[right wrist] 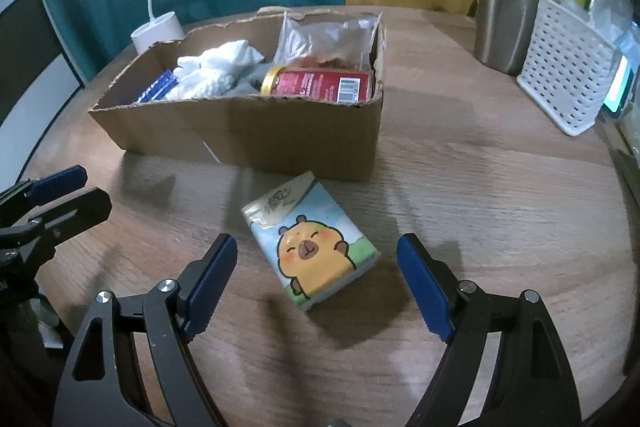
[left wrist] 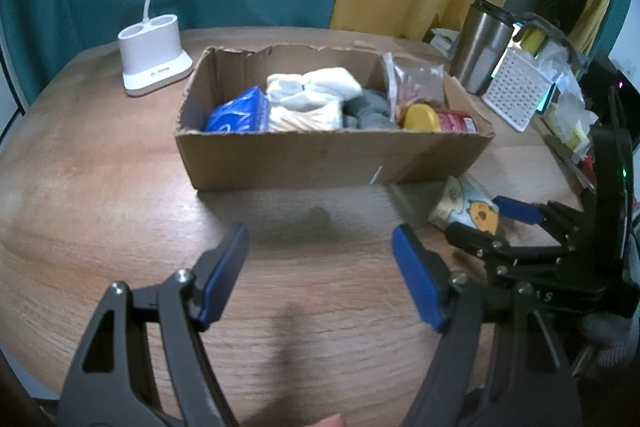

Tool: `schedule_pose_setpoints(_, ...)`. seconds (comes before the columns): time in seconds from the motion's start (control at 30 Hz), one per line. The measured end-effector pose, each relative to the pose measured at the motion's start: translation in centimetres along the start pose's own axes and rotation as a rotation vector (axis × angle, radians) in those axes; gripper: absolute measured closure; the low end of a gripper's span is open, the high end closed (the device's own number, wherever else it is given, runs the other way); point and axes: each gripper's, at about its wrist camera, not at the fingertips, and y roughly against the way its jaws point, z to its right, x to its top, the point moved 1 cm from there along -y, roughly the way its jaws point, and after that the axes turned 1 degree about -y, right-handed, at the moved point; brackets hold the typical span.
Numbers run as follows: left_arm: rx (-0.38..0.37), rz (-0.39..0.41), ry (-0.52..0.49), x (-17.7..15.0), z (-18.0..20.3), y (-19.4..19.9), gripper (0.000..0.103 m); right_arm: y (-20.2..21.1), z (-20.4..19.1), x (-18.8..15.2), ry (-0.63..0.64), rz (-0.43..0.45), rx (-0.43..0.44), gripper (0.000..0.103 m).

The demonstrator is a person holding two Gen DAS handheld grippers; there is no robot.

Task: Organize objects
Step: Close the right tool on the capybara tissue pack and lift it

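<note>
The tissue pack (right wrist: 311, 243) with a cartoon bear lies flat on the wooden table (right wrist: 480, 195), just in front of the near right corner of the cardboard box (right wrist: 256, 131). The right gripper (right wrist: 318, 283) hangs over it, jaws spread wide on either side, pads clear of the pack. The left gripper (left wrist: 320, 275) is likewise spread and empty, above bare table before the box's front wall. Inside the box: a red can (right wrist: 320, 85), white cloth (right wrist: 216, 67), a blue packet (left wrist: 236, 115). A steel tumbler (right wrist: 508, 7) and a white basket (right wrist: 560, 67) stand toward the table's far right edge
</note>
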Motion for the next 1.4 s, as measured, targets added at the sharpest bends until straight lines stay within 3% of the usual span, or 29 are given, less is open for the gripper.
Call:
schedule_pose_setpoints(0.1,0.007,-0.005,0.006,0.1,-0.2,-0.3,0.026,-0.3,-0.1,0.1,0.008,-0.006,0.012,0.024)
schedule_pose_setpoints(0.17,0.009,-0.007,0.012,0.2,-0.3,-0.4,0.012,-0.5,-0.3,0.2,0.025,-0.009,0.009,0.027)
schedule_pose_setpoints(0.2,0.007,-0.008,0.013,0.3,-0.3,-0.5,0.012,-0.6,-0.4,0.3,0.03,-0.009,0.009,0.027)
schedule_pose_setpoints(0.23,0.004,-0.011,0.012,0.3,-0.3,-0.5,0.012,-0.6,-0.4,0.3,0.032,-0.007,0.009,0.027)
schedule_pose_setpoints(0.27,0.004,-0.013,0.011,0.4,-0.3,-0.6,0.012,-0.7,-0.4,0.3,0.037,-0.003,0.005,0.034)
schedule_pose_setpoints(0.4,0.001,-0.022,0.008,0.5,-0.4,-0.8,0.012,-0.7,-0.5,0.3,0.051,0.0,0.002,0.037)
schedule_pose_setpoints(1.4,-0.025,0.061,0.027,1.4,-2.3,2.1,0.012,4.3,-4.1,2.1,0.106,0.103,0.027,0.037)
